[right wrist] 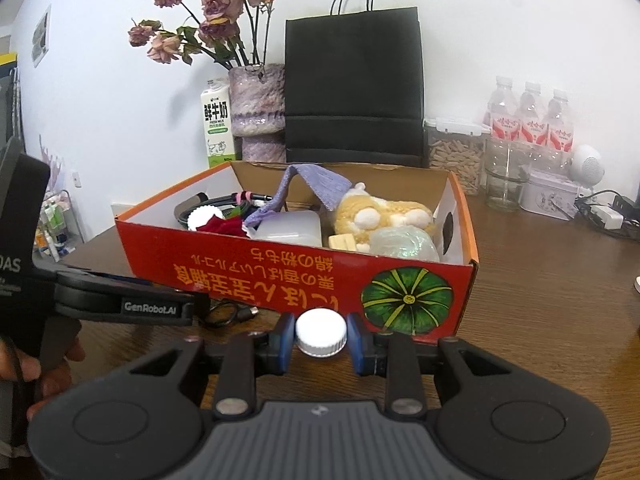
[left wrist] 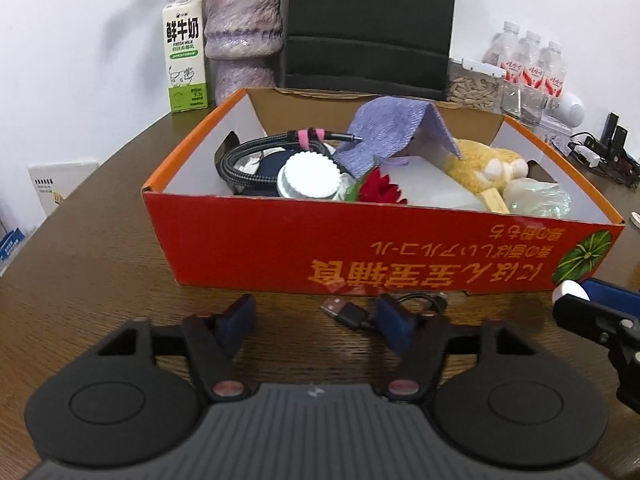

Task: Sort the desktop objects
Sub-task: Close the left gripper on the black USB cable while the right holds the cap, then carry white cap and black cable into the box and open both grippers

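Note:
An orange-red cardboard box (left wrist: 360, 248) stands on the brown table and holds a braided cable (left wrist: 256, 156), a white round lid (left wrist: 310, 180), a red flower (left wrist: 378, 190), a purple cloth (left wrist: 392, 128) and a yellow plush toy (left wrist: 486, 168). A black USB cable (left wrist: 346, 312) lies on the table in front of the box. My left gripper (left wrist: 316, 316) is open around its plug, pads apart from it. My right gripper (right wrist: 321, 339) is shut on a white bottle cap (right wrist: 320, 328) just before the box's front wall (right wrist: 280, 268). A hand (right wrist: 44, 368) holds the left gripper (right wrist: 152, 306).
Behind the box stand a milk carton (left wrist: 185, 52), a purple vase (left wrist: 242, 36) and a black paper bag (left wrist: 370, 24). At the back right are water bottles (left wrist: 532, 64), a jar of pellets (right wrist: 454, 156), a glass (right wrist: 505, 188), a tin (right wrist: 554, 196) and tangled chargers (left wrist: 600, 152).

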{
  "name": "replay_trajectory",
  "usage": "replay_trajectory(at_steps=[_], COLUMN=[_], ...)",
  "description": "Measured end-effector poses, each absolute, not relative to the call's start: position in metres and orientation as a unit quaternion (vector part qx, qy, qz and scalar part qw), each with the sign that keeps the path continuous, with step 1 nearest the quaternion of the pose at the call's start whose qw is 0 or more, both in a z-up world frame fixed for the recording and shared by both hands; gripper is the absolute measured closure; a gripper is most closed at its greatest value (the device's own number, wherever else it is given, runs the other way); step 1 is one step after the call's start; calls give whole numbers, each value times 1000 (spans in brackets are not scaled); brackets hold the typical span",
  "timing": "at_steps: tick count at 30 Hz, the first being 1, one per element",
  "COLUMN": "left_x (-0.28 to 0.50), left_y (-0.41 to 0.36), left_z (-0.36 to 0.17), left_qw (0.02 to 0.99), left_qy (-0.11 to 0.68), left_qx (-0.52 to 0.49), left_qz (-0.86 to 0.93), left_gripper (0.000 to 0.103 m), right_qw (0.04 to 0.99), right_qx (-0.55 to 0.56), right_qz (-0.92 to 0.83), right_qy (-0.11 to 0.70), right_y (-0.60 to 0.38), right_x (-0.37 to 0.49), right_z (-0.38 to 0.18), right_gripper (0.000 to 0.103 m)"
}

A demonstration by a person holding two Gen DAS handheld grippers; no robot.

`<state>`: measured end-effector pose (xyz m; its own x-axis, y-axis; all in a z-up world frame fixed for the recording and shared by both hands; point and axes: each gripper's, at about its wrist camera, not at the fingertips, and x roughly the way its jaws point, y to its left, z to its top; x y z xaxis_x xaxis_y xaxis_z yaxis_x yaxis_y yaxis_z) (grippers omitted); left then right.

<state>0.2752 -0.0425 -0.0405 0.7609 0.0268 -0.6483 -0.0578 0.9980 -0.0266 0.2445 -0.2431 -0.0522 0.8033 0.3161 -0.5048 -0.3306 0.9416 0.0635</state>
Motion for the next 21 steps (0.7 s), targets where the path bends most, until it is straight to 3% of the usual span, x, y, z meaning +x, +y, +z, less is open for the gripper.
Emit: replay_trajectory(at_steps=[4,21], left_x=[267,231], left_y=[-46,-38], left_z=[-40,-23], left_qw=[940,952], left_qy=[340,302], left_qx=[-28,-32], left_qz=[-1,-40], left_gripper=[73,75], right_qw=[950,956], right_qx=[-12,-15], right_qz=[169,161], right_qy=[261,245], right_y=[-244,-244], right_x=[242,231], right_z=[-52,-47], right_gripper=[76,76])
